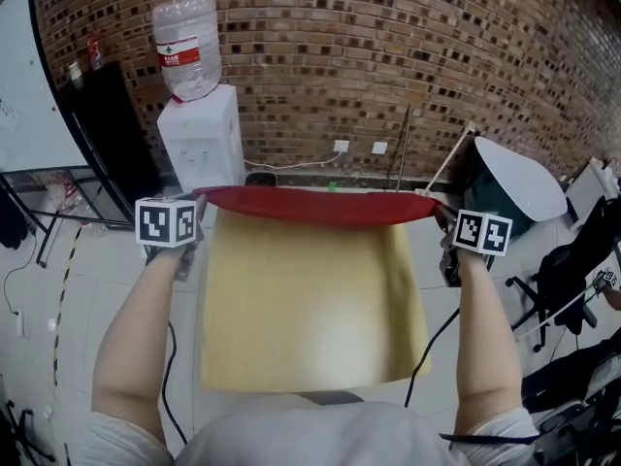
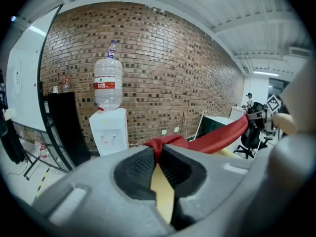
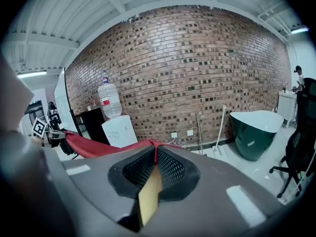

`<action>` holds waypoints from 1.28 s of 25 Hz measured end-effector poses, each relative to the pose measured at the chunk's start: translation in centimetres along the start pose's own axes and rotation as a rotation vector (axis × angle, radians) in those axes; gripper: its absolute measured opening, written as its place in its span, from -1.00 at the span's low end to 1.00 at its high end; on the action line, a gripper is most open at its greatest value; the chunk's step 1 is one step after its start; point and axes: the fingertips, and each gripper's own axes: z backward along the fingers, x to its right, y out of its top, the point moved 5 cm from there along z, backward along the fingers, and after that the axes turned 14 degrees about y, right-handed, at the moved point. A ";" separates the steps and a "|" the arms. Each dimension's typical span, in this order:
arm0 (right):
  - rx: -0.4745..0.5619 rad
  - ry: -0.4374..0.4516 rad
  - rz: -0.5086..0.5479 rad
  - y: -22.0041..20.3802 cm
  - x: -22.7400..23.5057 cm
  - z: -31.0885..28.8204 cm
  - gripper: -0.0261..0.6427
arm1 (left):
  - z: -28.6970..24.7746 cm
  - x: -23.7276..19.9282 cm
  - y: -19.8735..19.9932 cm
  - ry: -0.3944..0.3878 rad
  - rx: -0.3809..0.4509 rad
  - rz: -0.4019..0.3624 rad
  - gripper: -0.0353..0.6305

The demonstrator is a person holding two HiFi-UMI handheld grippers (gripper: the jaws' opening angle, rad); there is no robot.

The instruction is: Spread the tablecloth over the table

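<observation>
Left gripper (image 2: 157, 158): jaws clamped on a bunched red corner of the tablecloth (image 1: 310, 299).
Right gripper (image 3: 154, 163): closed on the other corner.
Cloth: stretched between my grippers, red edge at 12 o'clock, yellow face sagging toward 6.
Table: hidden, can't place it.
Risk 1: an uneven pull could slip a corner.
Risk 2: water dispenser (image 1: 199, 134) at 11 o'clock may snag the edge.

Red tablecloth with yellow underside (image 1: 310, 299): spread wide, yellow side facing up, red far edge pulled straight, both far corners pinched.
</observation>
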 end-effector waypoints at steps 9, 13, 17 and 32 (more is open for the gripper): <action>-0.057 -0.021 -0.058 -8.1 -1.4 4.5 -0.88 | 5.3 1.2 -8.3 -0.023 -0.060 0.058 -0.84; -0.074 -0.039 -0.044 -11.2 -2.1 7.0 -0.88 | 7.9 2.3 -12.4 -0.024 -0.090 0.082 -0.84; -0.090 -0.036 -0.033 -14.4 -3.2 9.8 -0.88 | 11.0 3.6 -16.5 -0.007 -0.122 0.080 -0.84; -0.136 -0.073 -0.040 -24.6 -5.0 16.5 -0.88 | 19.1 5.7 -26.5 -0.007 -0.195 0.112 -0.83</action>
